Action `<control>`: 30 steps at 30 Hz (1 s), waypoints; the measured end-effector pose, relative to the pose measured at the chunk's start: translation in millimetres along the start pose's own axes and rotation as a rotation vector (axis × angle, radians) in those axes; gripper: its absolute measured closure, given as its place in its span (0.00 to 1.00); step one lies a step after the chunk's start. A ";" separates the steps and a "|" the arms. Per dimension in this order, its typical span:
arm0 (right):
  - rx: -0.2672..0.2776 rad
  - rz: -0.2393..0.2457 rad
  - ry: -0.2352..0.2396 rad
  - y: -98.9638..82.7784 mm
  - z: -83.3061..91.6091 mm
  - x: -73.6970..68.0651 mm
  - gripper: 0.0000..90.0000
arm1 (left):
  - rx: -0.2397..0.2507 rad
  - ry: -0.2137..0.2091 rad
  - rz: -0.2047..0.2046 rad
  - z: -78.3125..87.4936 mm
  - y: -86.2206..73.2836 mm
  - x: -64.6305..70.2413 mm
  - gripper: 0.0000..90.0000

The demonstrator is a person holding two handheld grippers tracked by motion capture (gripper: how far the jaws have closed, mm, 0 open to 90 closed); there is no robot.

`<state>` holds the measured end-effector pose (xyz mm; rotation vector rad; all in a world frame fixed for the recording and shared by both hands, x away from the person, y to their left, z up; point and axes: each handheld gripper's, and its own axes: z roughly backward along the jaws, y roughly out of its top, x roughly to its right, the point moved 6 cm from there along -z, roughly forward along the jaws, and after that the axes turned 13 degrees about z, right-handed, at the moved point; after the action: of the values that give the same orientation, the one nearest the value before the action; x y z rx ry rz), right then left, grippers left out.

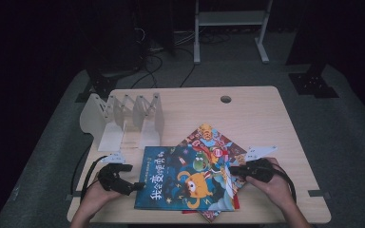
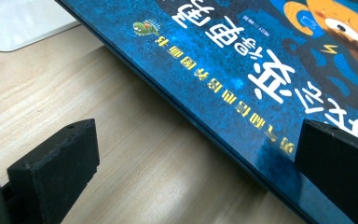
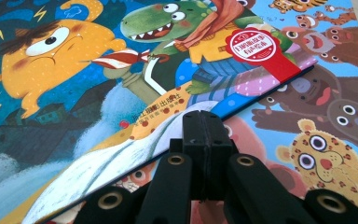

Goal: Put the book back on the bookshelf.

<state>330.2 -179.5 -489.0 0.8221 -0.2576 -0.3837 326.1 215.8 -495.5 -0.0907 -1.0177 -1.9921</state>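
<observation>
Rack (image 1: pixel 123 118): white, folding, stands at the counter's (image 1: pixel 256 109) far left, well apart from the work.

Left gripper (image 1: pixel 135 186): fingers (image 2: pixel 56 163) released and spread wide. They straddle the left edge of the blue book (image 1: pixel 185 178), one over bare wood, one over the cover; neither presses on it.

Blue book: lies flat near the front edge of the counter, stacked on a second book (image 1: pixel 214 137) that is turned at an angle beneath it.

Right gripper (image 1: pixel 235 171): fingers (image 3: pixel 205 140) clenched together at the blue book's right edge. Whether they pinch the cover or nothing cannot be told.

Handling, by judgement: the book is thin, light and fairly stiff, but its glossy cover is likely slippery and may slide on the book below. Take hold at an edge, with one finger under the cover and one above it. Gripping a corner risks bending it.
</observation>
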 end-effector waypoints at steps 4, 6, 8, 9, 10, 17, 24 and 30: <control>0.003 0.010 0.000 2.5 -2.7 -1.9 0.99 | 0.009 -0.019 0.010 -2.6 0.0 -0.1 0.00; 0.003 0.013 0.004 3.6 -3.9 -3.4 0.99 | 0.015 -0.033 0.019 -3.7 -0.5 -0.9 0.00; 0.008 0.017 0.004 5.2 -5.6 -5.0 0.99 | 0.019 -0.048 0.032 -4.9 -1.0 -1.9 0.00; 0.009 0.019 0.005 5.9 -6.3 -5.6 0.99 | 0.018 -0.056 0.038 -5.7 -1.2 -2.3 0.00; 0.009 0.021 0.004 6.6 -7.1 -6.4 0.99 | 0.018 -0.063 0.045 -6.4 -1.3 -2.4 0.00; 0.012 0.034 0.009 11.6 -12.3 -10.0 0.99 | 0.017 -0.089 0.074 -6.9 -2.9 -6.1 0.00; 0.006 0.050 0.016 17.5 -17.8 -15.3 0.99 | 0.012 -0.134 0.109 -8.9 -5.9 -8.8 0.00; 0.002 0.063 0.022 21.5 -21.1 -19.9 0.99 | -0.003 -0.156 0.122 -12.0 -6.4 -6.8 0.00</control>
<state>325.0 -143.8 -488.2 0.8182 -0.2634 -0.3153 329.2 214.0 -510.3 -0.3068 -1.0818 -1.8983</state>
